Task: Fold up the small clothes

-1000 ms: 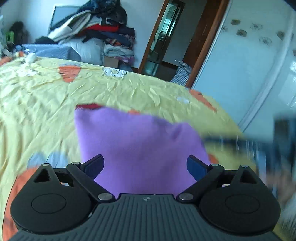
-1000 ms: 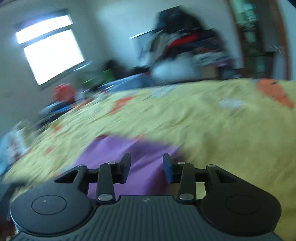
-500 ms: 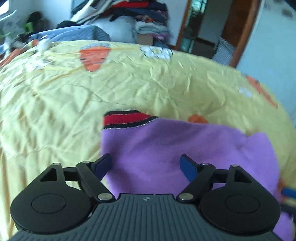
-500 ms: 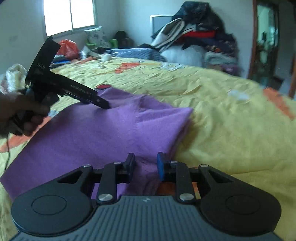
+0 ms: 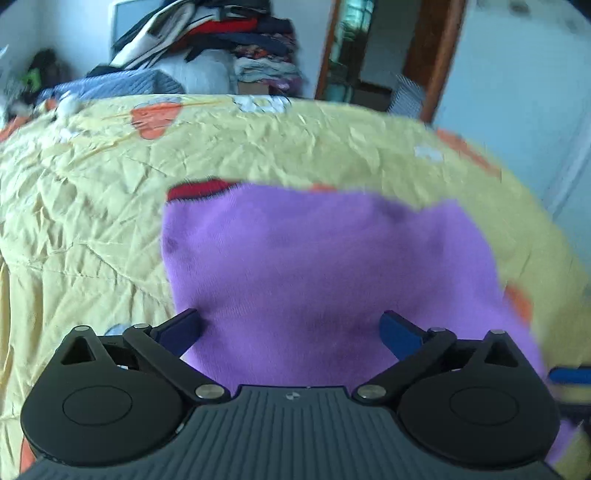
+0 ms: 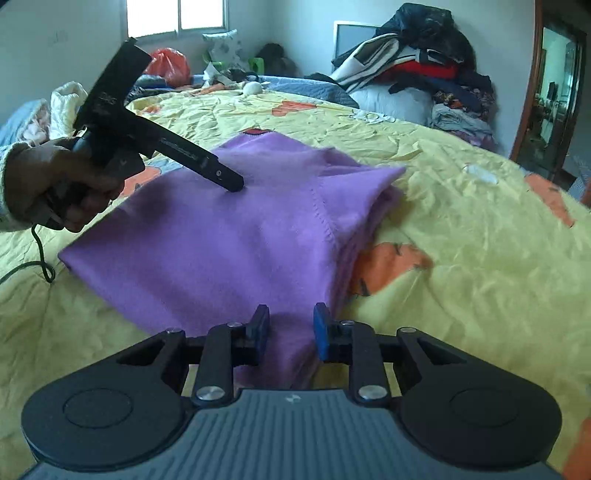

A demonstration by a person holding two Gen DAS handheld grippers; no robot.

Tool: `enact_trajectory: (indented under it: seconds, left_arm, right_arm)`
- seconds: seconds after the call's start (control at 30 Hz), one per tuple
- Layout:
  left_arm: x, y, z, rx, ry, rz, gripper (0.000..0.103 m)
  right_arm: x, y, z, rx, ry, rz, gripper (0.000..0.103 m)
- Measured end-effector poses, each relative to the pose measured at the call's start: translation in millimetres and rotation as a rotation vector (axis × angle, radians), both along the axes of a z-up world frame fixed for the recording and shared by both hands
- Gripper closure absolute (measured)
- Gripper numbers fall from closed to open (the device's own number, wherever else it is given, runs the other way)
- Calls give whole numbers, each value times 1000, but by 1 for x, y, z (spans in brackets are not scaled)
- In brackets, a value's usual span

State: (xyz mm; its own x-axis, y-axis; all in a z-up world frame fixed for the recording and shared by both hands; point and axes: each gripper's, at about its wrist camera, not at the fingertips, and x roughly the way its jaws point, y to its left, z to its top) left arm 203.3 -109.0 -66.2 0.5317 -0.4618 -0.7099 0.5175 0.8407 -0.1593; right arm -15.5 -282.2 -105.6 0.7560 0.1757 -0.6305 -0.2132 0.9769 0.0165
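Observation:
A small purple garment (image 5: 325,258) with a red and black collar (image 5: 195,189) lies partly folded on the yellow bed sheet (image 5: 92,206). My left gripper (image 5: 290,332) is open, its fingers spread wide over the near part of the garment. In the right wrist view the garment (image 6: 229,236) shows a folded ridge toward the right. My right gripper (image 6: 290,328) has its jaws narrowed around a bunched near edge of the purple cloth. The left gripper (image 6: 221,177) also shows there, held by a hand, its tip resting on the garment.
A pile of clothes and bedding (image 6: 424,77) sits at the far side of the bed. A doorway (image 5: 354,48) with a brown frame stands beyond. A cable (image 6: 40,262) trails on the sheet at the left. A window (image 6: 177,14) is at the back.
The left wrist view pulled back slightly and the garment now fills more of it. The right gripper moved closer onto the near edge of the cloth; the left gripper's tip stays on the garment.

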Motion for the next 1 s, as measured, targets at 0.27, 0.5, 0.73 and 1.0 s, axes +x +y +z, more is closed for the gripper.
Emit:
enact_trajectory:
  seconds: [0.27, 0.5, 0.73, 1.0]
  left_arm:
    - [67, -40, -10, 103, 51, 48, 1]
    - [83, -38, -22, 149, 6, 110, 0]
    - [82, -33, -20, 143, 14, 110, 0]
    - [81, -33, -20, 141, 11, 103, 0]
  right_arm:
    - [110, 11, 1, -31, -39, 1, 77]
    - [142, -46, -34, 32, 20, -157, 11]
    - [99, -28, -7, 45, -60, -141, 22]
    - [25, 11, -30, -34, 55, -16, 21]
